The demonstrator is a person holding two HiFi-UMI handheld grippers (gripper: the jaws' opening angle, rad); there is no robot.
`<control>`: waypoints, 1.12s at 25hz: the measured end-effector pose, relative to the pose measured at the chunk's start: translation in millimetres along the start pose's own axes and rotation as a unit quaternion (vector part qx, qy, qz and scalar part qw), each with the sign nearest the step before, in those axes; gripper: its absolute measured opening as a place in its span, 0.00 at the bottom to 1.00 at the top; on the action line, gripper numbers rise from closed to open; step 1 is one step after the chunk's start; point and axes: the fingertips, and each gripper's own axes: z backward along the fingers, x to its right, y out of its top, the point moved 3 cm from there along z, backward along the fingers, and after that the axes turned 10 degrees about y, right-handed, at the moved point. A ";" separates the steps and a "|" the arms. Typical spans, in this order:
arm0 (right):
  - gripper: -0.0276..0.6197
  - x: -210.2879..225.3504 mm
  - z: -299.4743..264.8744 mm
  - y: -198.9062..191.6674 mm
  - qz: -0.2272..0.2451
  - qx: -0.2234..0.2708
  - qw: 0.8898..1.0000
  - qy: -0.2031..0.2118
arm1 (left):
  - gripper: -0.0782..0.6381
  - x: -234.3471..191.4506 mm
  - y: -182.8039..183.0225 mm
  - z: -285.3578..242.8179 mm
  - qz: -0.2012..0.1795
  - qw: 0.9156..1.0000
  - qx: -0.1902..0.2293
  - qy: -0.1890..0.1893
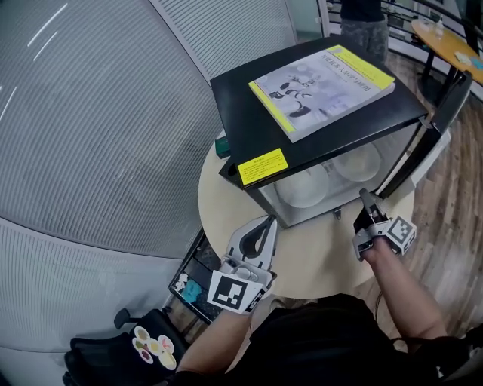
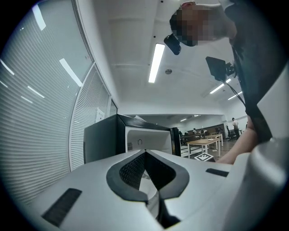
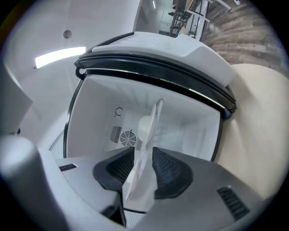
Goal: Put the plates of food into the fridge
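Note:
The black mini fridge (image 1: pixel 317 128) stands on the round table (image 1: pixel 317 252) with its door (image 1: pixel 423 143) swung open to the right. Two white plates (image 1: pixel 306 188) (image 1: pixel 358 162) lie inside. My right gripper (image 1: pixel 366 200) reaches into the fridge opening. In the right gripper view a white plate (image 3: pixel 150 126) stands on edge between the pads of my right gripper (image 3: pixel 143 155), which sit a little apart from it, so the gripper is open. My left gripper (image 1: pixel 266 225) hovers shut and empty over the table's near edge, left of the fridge (image 2: pixel 117 140).
A yellow-edged book (image 1: pixel 324 87) lies on the fridge top. A small green object (image 1: pixel 220 145) sits behind the fridge's left corner. A black bag with stickers (image 1: pixel 151 347) is on the floor at lower left. A wooden table (image 1: pixel 445 38) and a person (image 1: pixel 362 19) are at the back.

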 end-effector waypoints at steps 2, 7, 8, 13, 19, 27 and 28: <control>0.23 -4.2 7.5 -21.3 0.010 -0.002 1.000 -0.003 | 0.11 -6.2 0.1 15.3 -0.012 1.000 0.000 -0.009; 0.23 -23.9 18.1 -91.6 0.005 -0.020 1.000 0.006 | 0.11 -35.6 8.8 62.5 -0.013 1.000 0.018 -0.005; 0.23 -26.0 22.7 -106.2 0.001 -0.022 1.000 0.003 | 0.11 -43.4 10.5 73.7 -0.014 1.000 0.020 -0.002; 0.23 -28.7 49.0 -178.0 -0.012 -0.036 0.999 -0.036 | 0.11 -90.6 11.6 125.9 -0.002 0.999 0.018 0.027; 0.23 -17.6 85.2 -262.4 -0.016 -0.066 0.994 -0.085 | 0.11 -127.5 -2.4 173.3 0.000 0.999 0.006 0.035; 0.23 3.0 122.9 -352.3 -0.055 -0.099 0.986 -0.124 | 0.11 -150.0 -29.8 213.9 -0.003 0.999 -0.024 0.032; 0.23 5.8 127.8 -362.6 -0.065 -0.101 0.984 -0.128 | 0.11 -151.6 -32.1 218.7 -0.004 0.999 -0.026 0.034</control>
